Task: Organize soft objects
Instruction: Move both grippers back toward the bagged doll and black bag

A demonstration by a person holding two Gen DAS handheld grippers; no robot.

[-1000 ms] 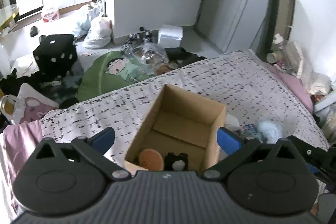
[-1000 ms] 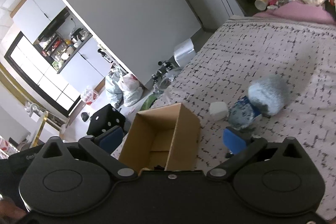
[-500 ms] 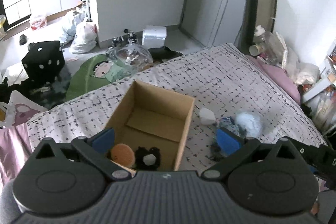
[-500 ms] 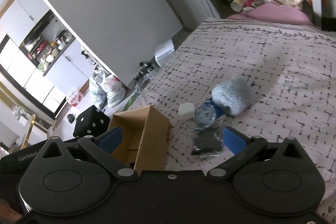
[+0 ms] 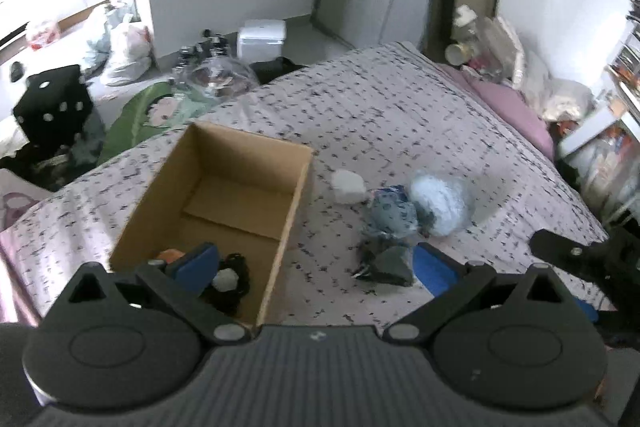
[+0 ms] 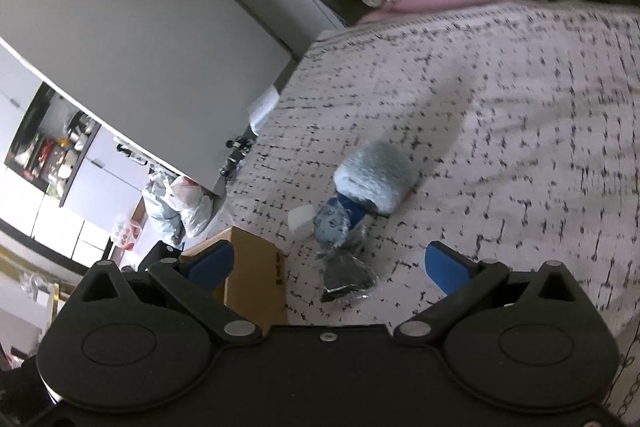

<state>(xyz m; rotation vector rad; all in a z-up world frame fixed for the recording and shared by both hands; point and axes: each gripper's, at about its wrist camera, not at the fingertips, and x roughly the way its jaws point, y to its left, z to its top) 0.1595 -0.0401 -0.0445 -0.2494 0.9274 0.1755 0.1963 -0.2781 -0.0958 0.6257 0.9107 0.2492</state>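
Holding both the left hand-held gripper (image 5: pixel 314 263) and right hand-held gripper (image 6: pixel 326 261) spread apart and empty, I am hovering over the patterned bed (image 5: pixel 400 115). The soft objects (image 5: pixel 404 215) are lying clustered just beside the cardboard box (image 5: pixel 224 187); bags (image 5: pixel 124 51) are cluttering the floor beyond.

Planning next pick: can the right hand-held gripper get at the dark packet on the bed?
Probably yes. The right hand-held gripper is open, and the dark packet lies uncovered between its fingers, beside the cardboard box.
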